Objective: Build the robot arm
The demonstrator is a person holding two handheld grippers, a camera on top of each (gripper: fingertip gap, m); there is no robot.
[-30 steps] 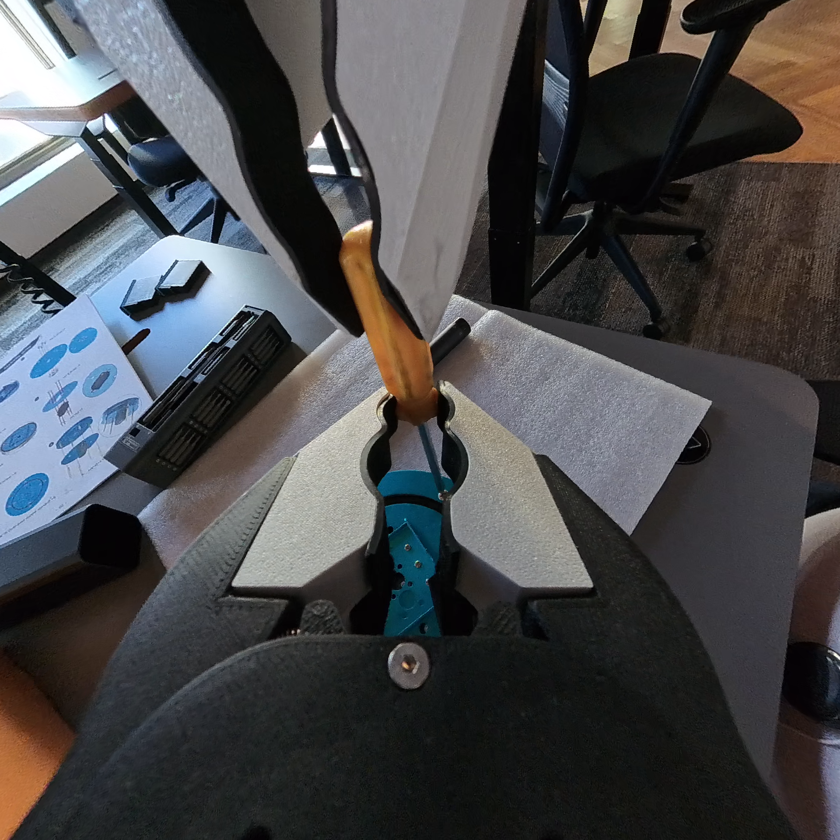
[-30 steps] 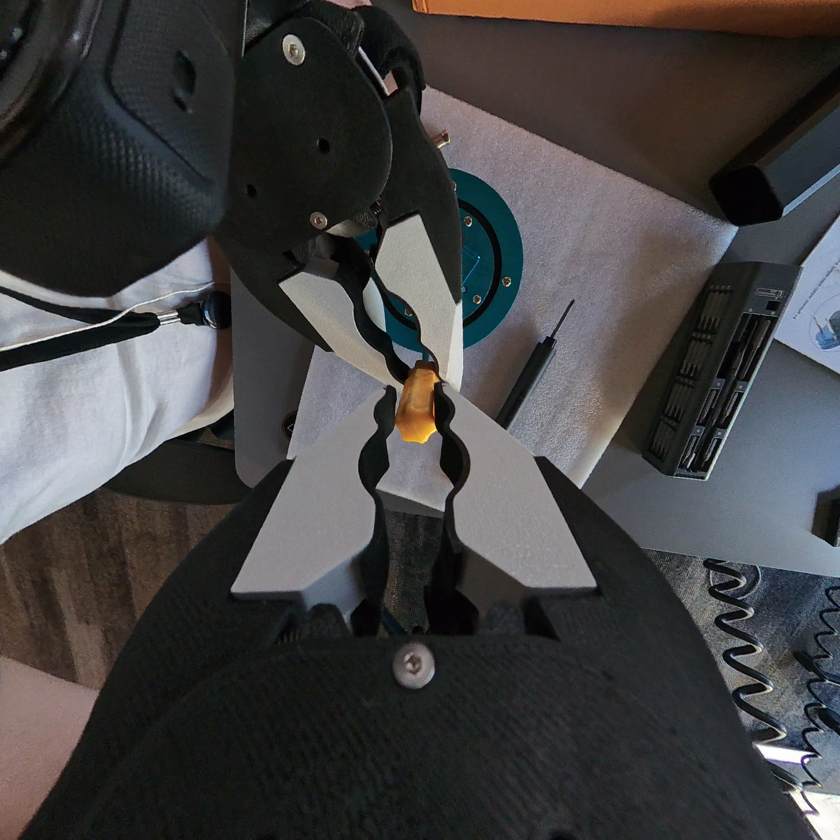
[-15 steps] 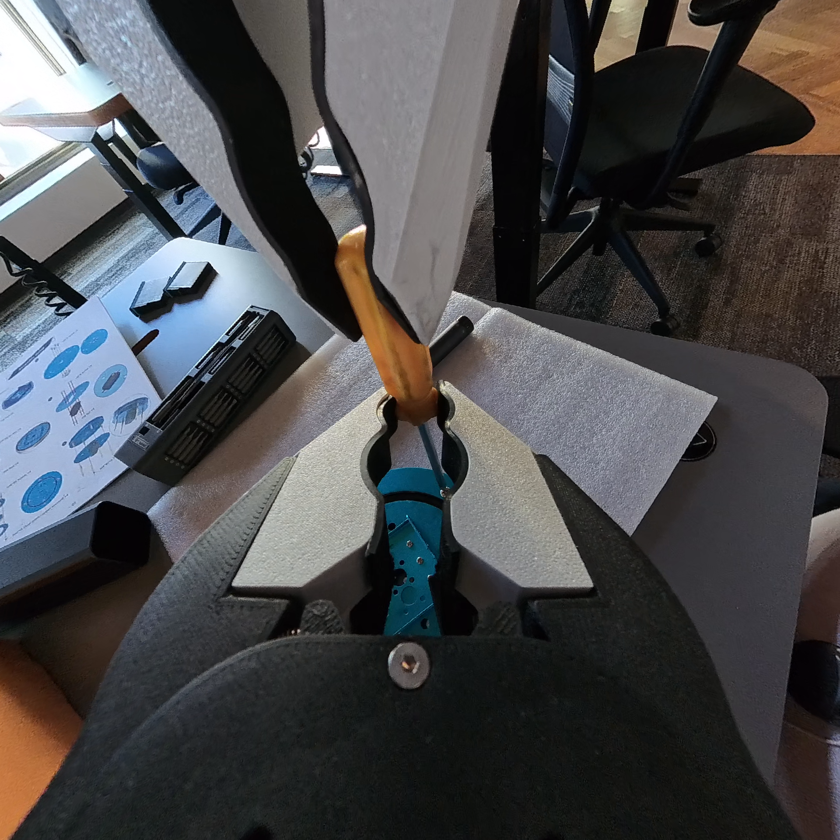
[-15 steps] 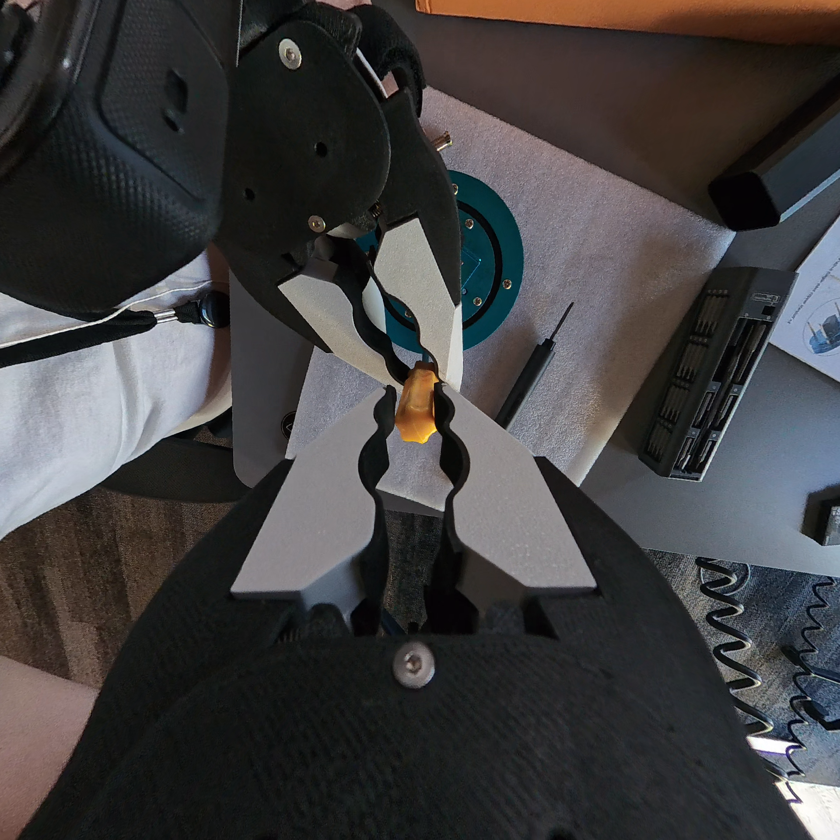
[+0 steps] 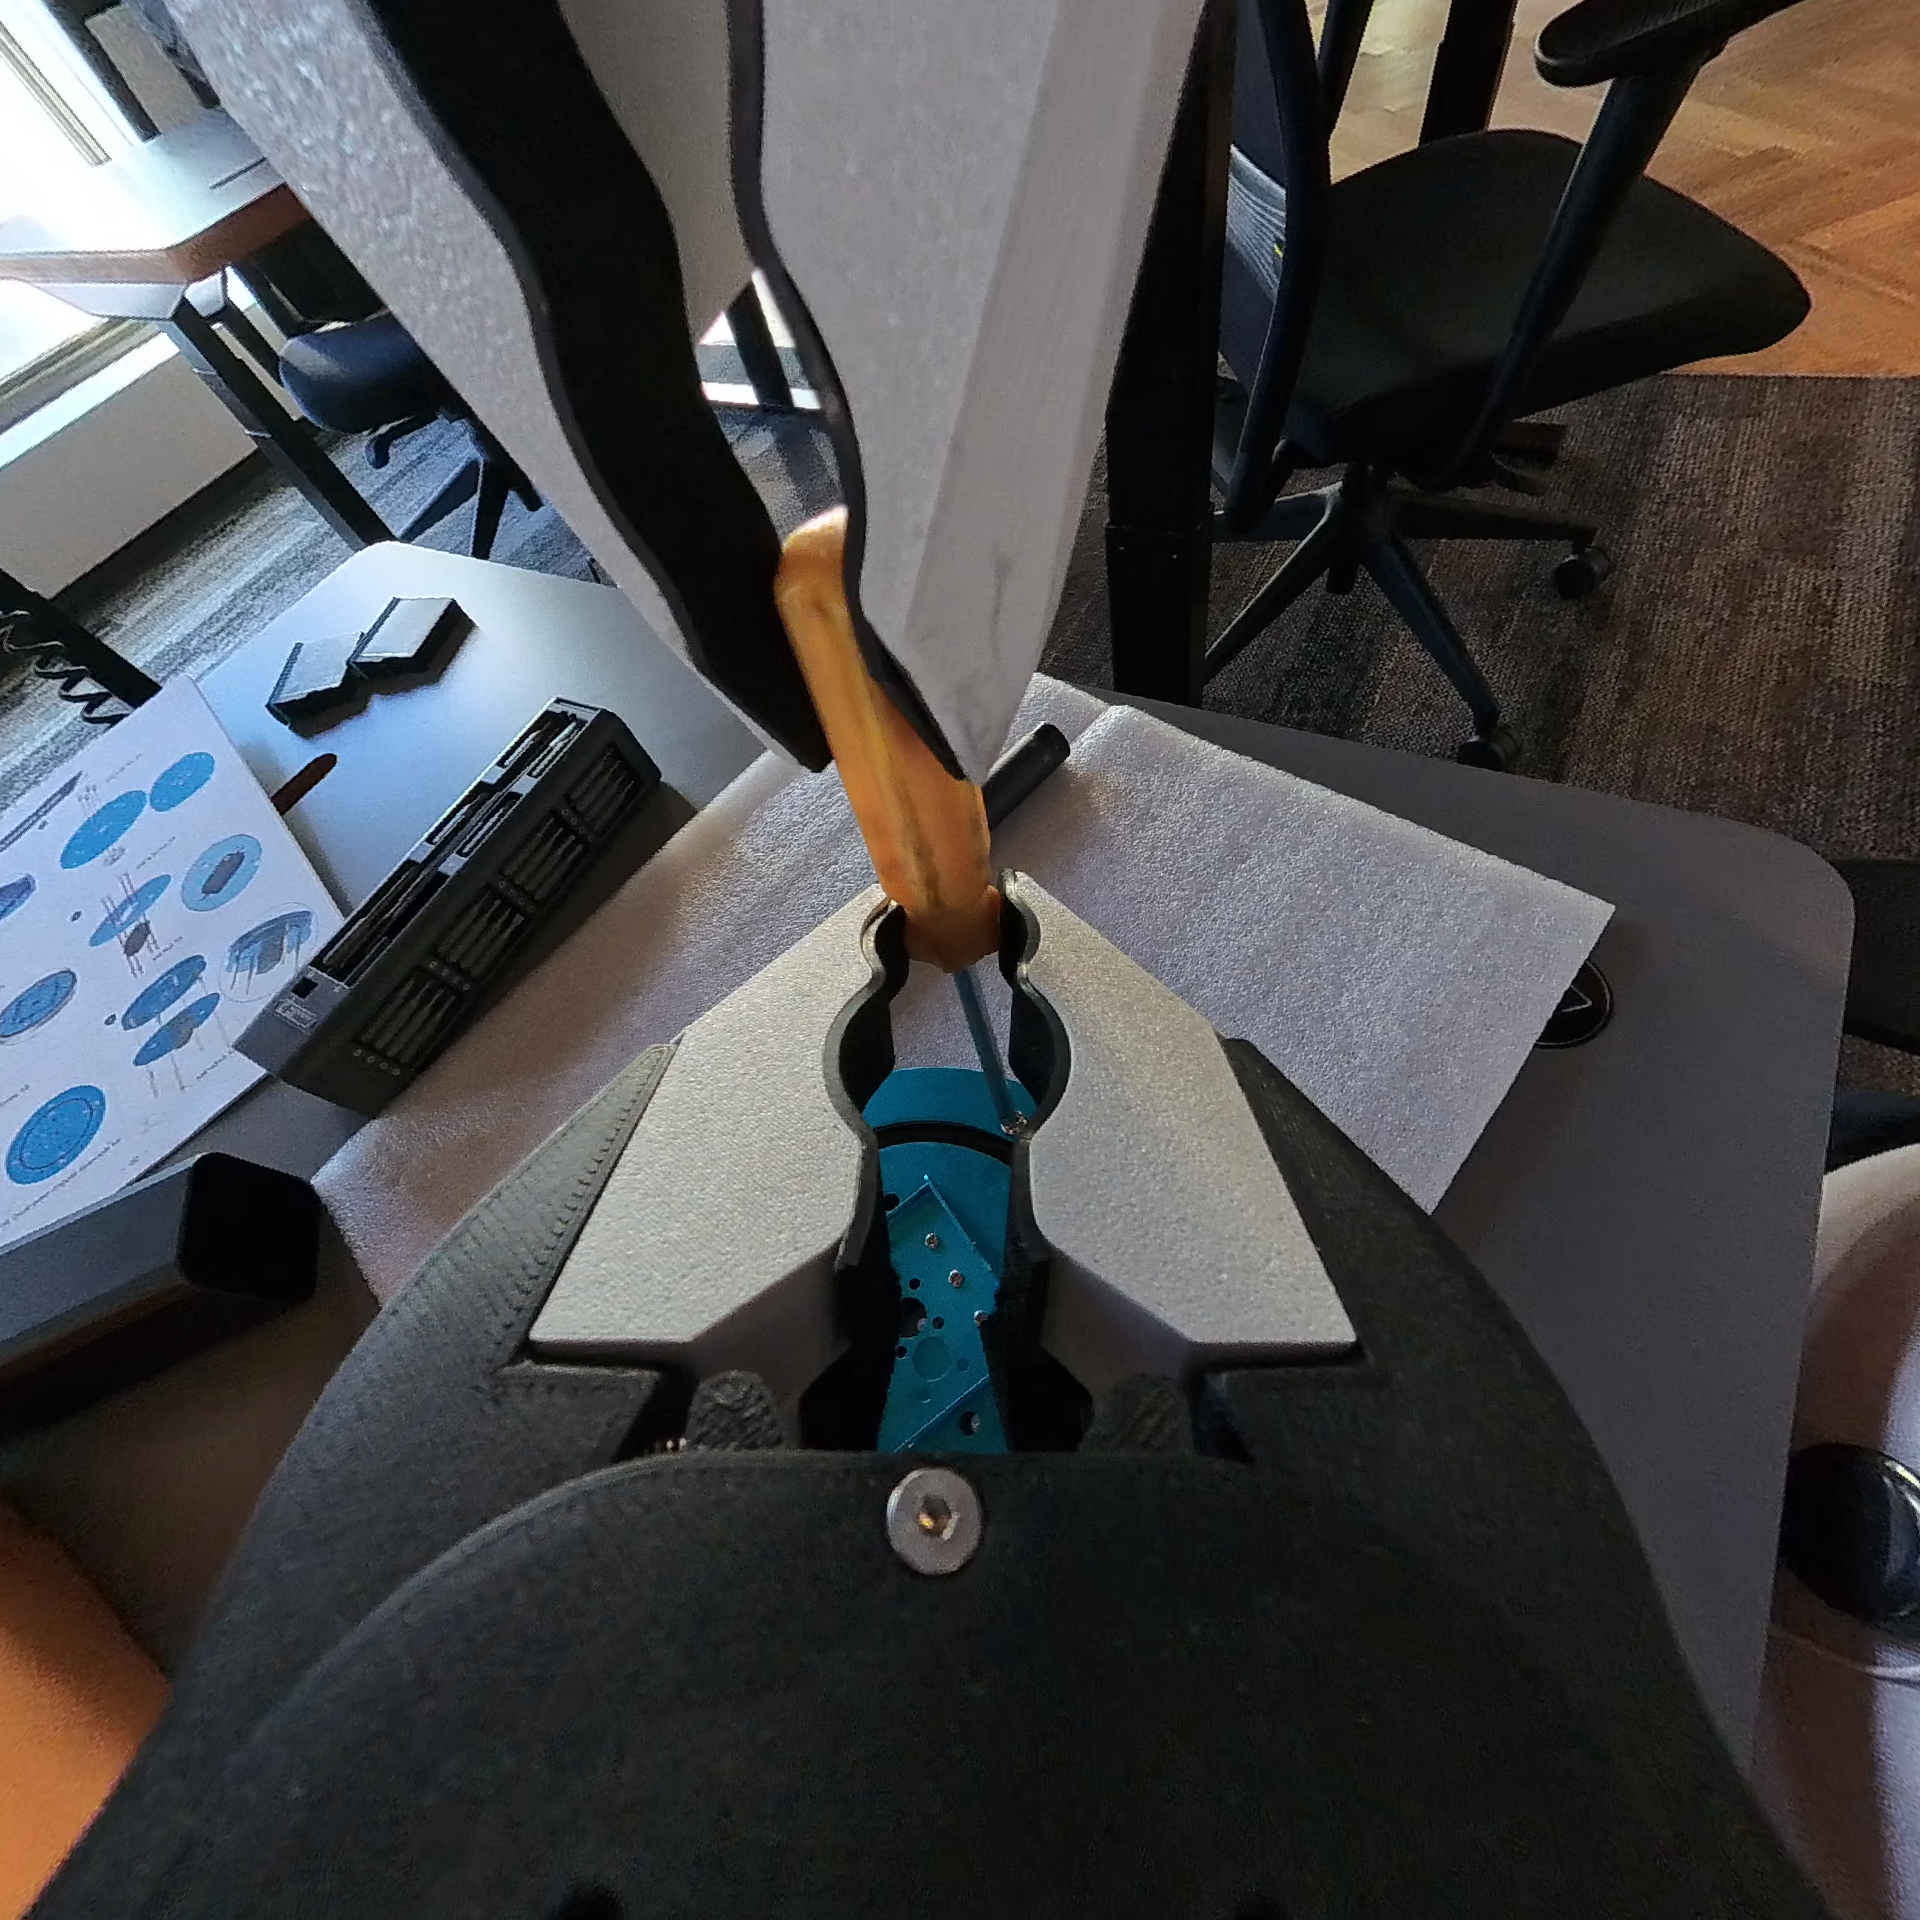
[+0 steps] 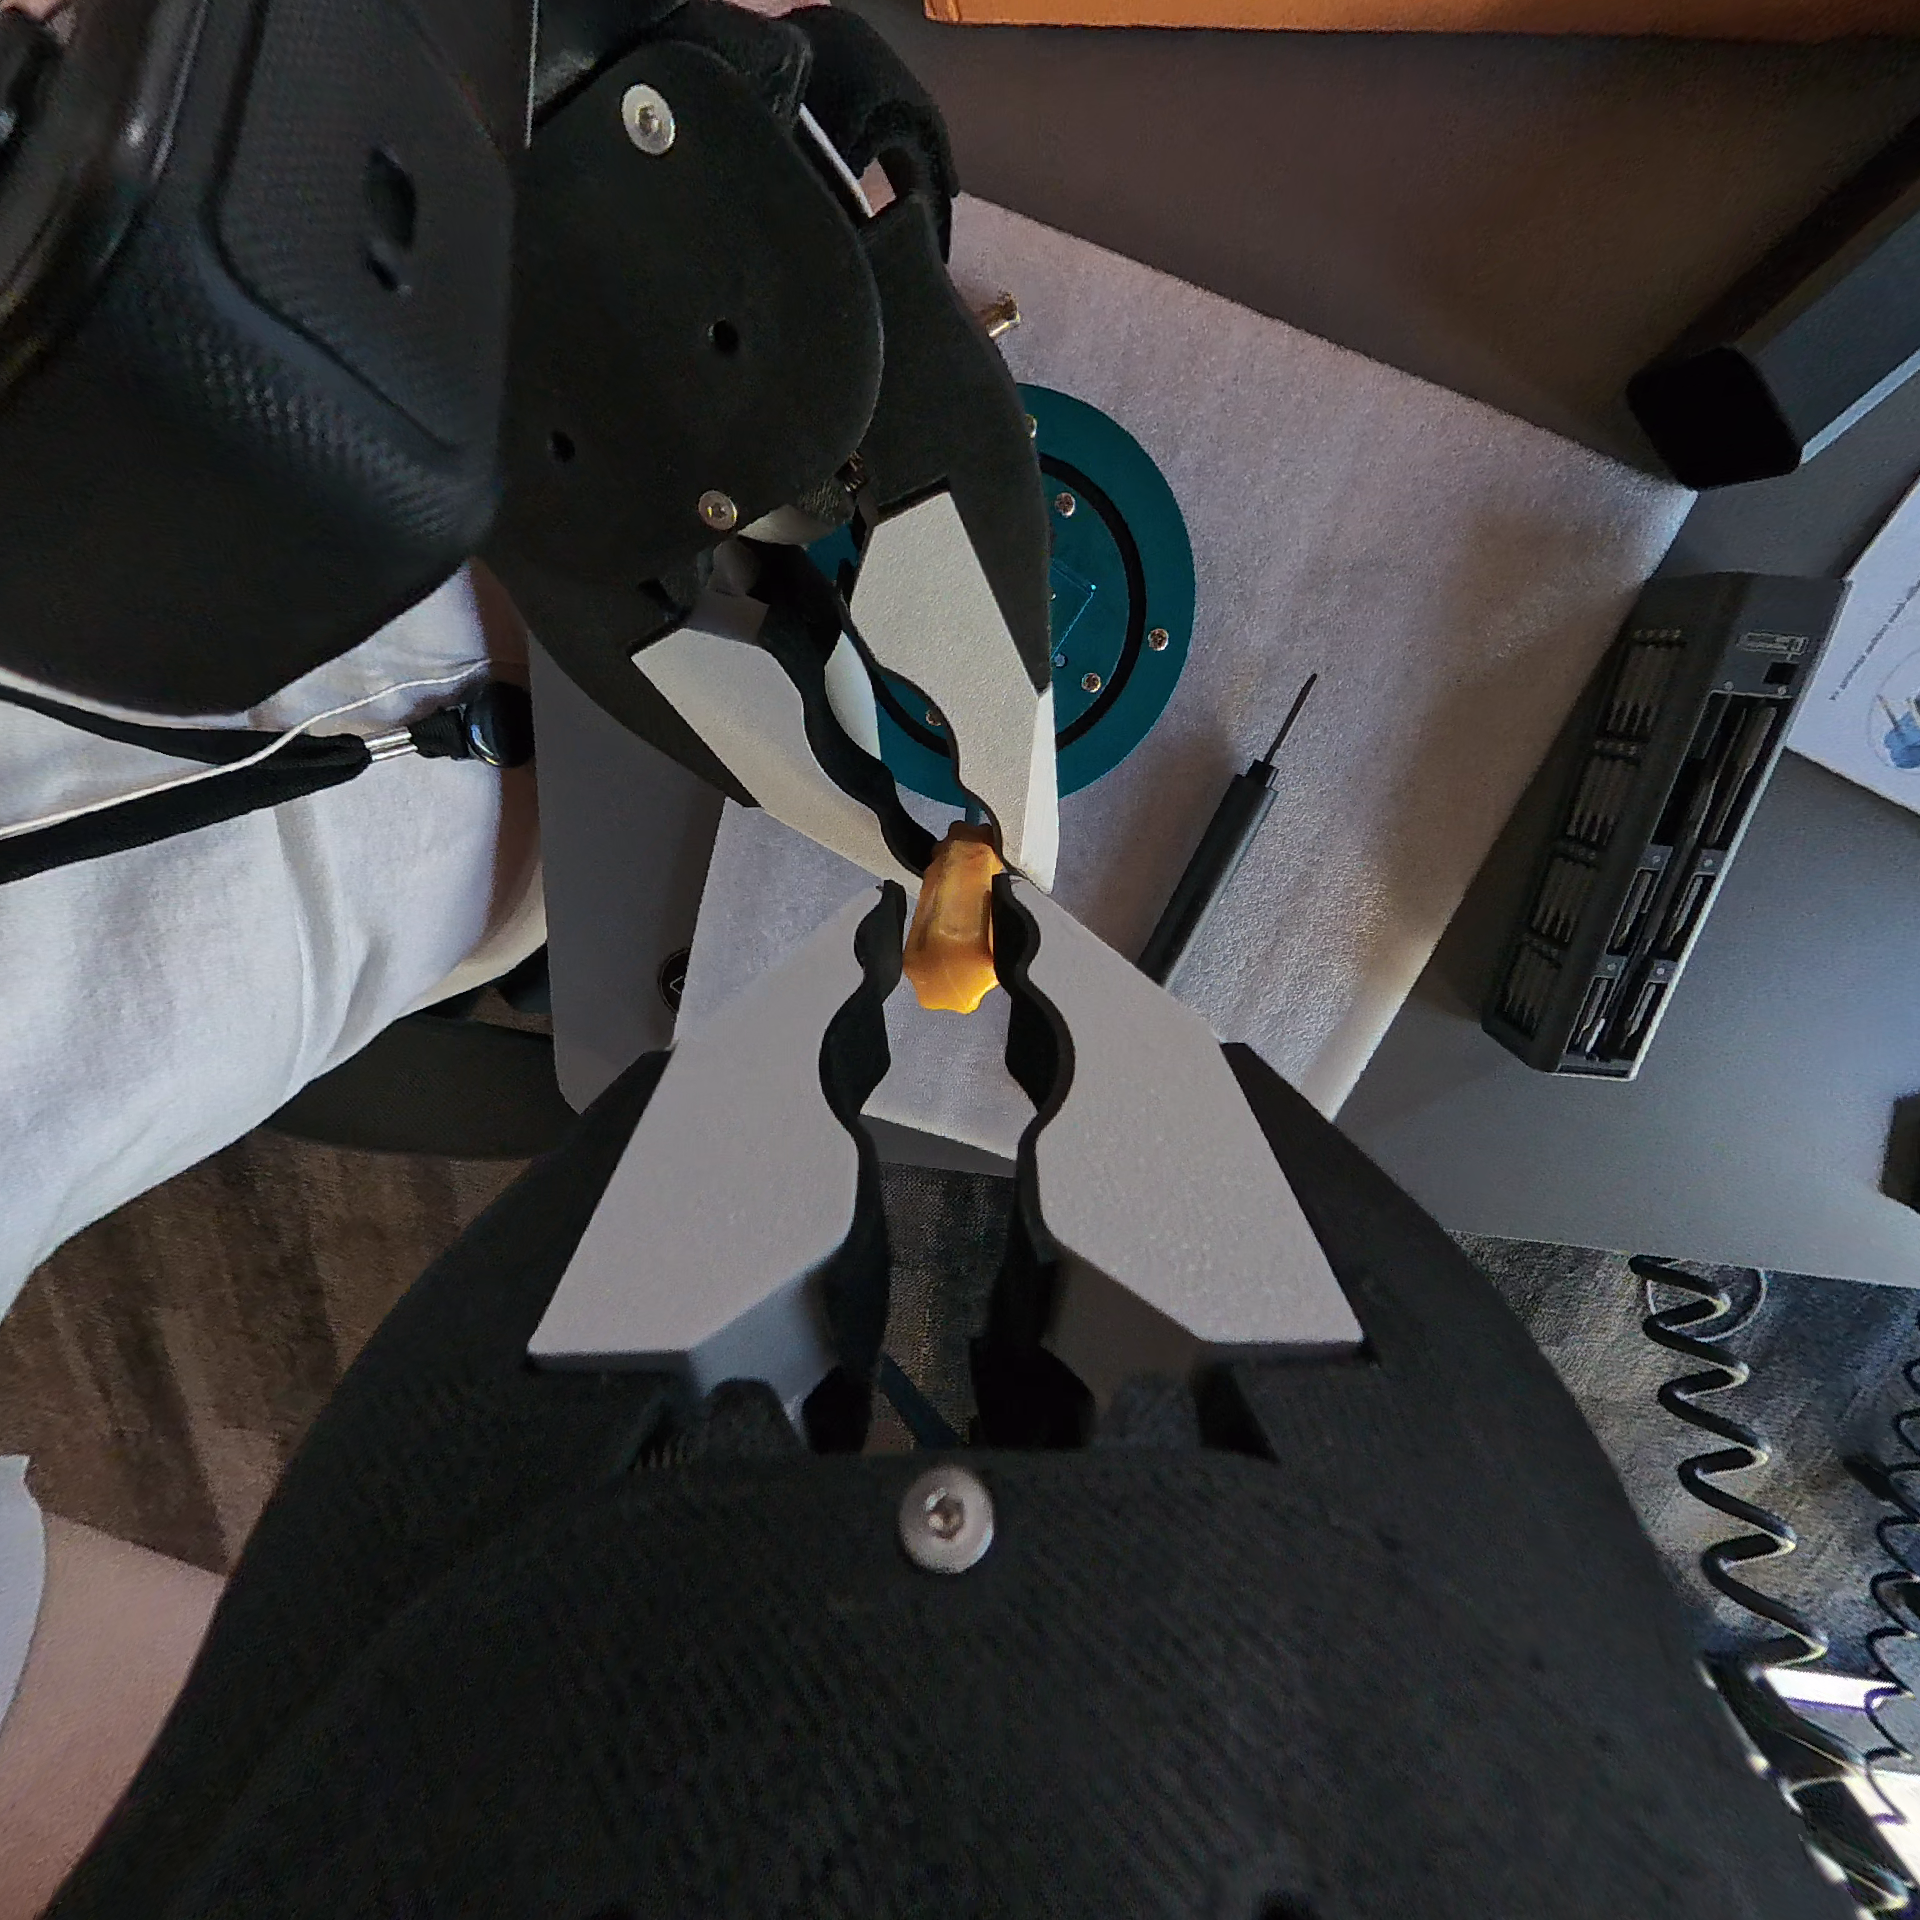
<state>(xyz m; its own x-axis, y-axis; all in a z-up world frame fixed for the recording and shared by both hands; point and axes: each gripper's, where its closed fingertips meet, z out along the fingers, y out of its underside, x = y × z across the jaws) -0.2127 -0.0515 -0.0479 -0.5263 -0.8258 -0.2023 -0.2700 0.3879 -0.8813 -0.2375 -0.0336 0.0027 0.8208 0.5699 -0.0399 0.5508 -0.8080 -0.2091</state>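
An orange-handled screwdriver (image 5: 883, 727) stands tilted over a blue round disc (image 5: 935, 1278) on a white foam sheet (image 5: 1299, 935). Its thin shaft reaches down to a small screw (image 5: 1018, 1120) on the disc. My left gripper (image 5: 948, 914) is shut on the lower end of the handle. My right gripper (image 5: 883, 748) comes from above and is shut on the handle higher up. In the right wrist view my right gripper (image 6: 948, 914) pinches the handle (image 6: 951, 935), with the left gripper (image 6: 961, 831) just beyond it, partly covering the disc (image 6: 1132, 582).
A black precision screwdriver (image 6: 1216, 842) lies on the foam right of the disc. A dark bit case (image 6: 1662, 831) and a printed sheet (image 5: 104, 935) lie beside it. A loose screw (image 6: 1000, 312) lies on the foam. An office chair (image 5: 1507, 312) stands past the table's edge.
Both grippers keep their hold on the orange handle. The views shift only slightly; the screwdriver stays on the disc.
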